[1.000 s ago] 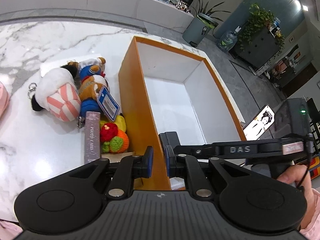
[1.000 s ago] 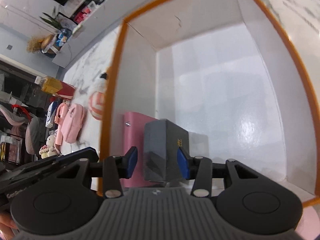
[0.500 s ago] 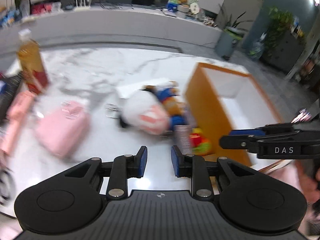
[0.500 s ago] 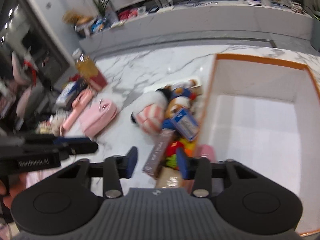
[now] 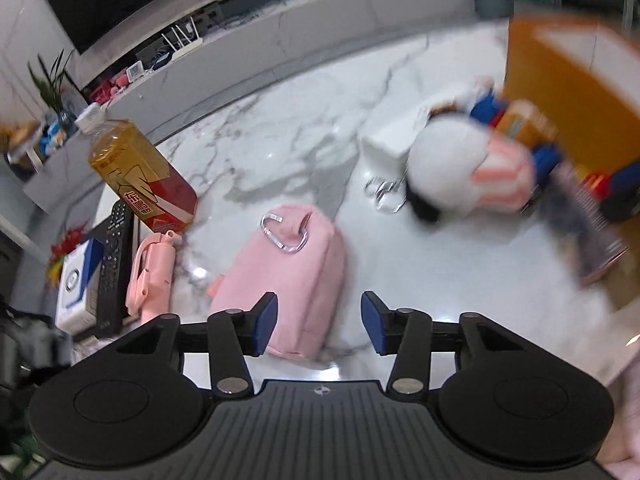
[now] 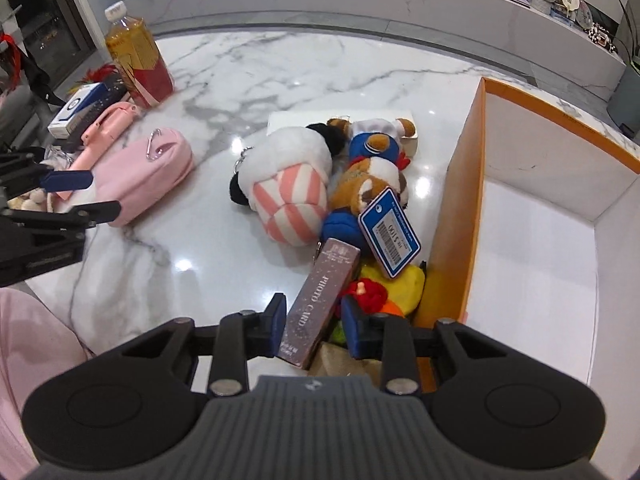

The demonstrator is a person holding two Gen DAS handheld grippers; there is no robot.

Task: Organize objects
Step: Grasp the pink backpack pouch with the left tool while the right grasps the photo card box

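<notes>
Both tongs hover apart: left (image 5: 318, 328) opening above pink pouch (image 5: 286, 276).

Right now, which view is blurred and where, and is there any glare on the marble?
Left wrist view: motion blur smears the right side, the orange box and striped plush, while the pink pouch stays fairly sharp. Right wrist view: sharp throughout, the photo card box lettering readable; small ceiling-light glare spots dot the marble table. Both views bend straight edges, as fisheye lenses do.
</notes>
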